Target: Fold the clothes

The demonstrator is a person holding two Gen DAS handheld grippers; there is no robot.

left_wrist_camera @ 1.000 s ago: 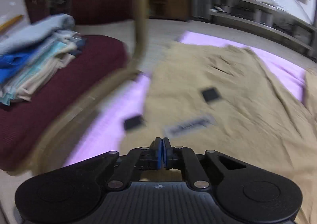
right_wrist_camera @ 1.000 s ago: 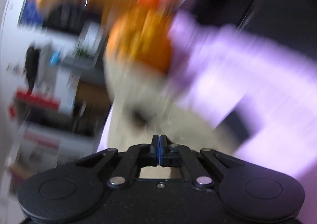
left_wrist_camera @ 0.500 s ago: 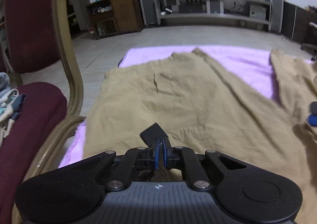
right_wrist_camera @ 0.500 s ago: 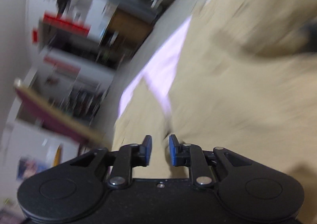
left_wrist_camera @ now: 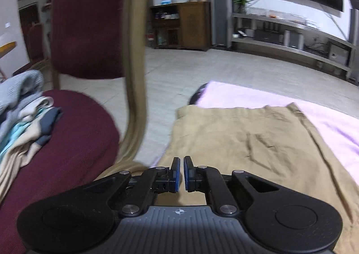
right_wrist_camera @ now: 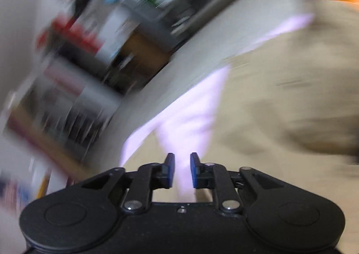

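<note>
Tan trousers [left_wrist_camera: 246,141] lie spread flat on a pink mat [left_wrist_camera: 258,97] on the floor. My left gripper [left_wrist_camera: 181,159] hovers over their near left edge, by the waistband corner. Its pads leave only a thin slit, and nothing sits in it. In the blurred right wrist view, the same tan cloth [right_wrist_camera: 280,97] fills the right side, with a strip of the pink mat [right_wrist_camera: 190,119] showing. Above that strip my right gripper [right_wrist_camera: 182,156] has a clear gap between its jaws, which are closing a little with nothing between them.
A maroon chair seat [left_wrist_camera: 78,137] with a wooden frame [left_wrist_camera: 134,74] stands close on the left, bearing a pile of folded clothes [left_wrist_camera: 20,119]. Tiled floor lies beyond the mat. A wooden cabinet [left_wrist_camera: 190,25] and a long low shelf [left_wrist_camera: 291,47] line the far wall.
The left view has swung left toward the chair and the trousers' corner. The right gripper went from shut to open, and its view rolled and rose over the cloth.
</note>
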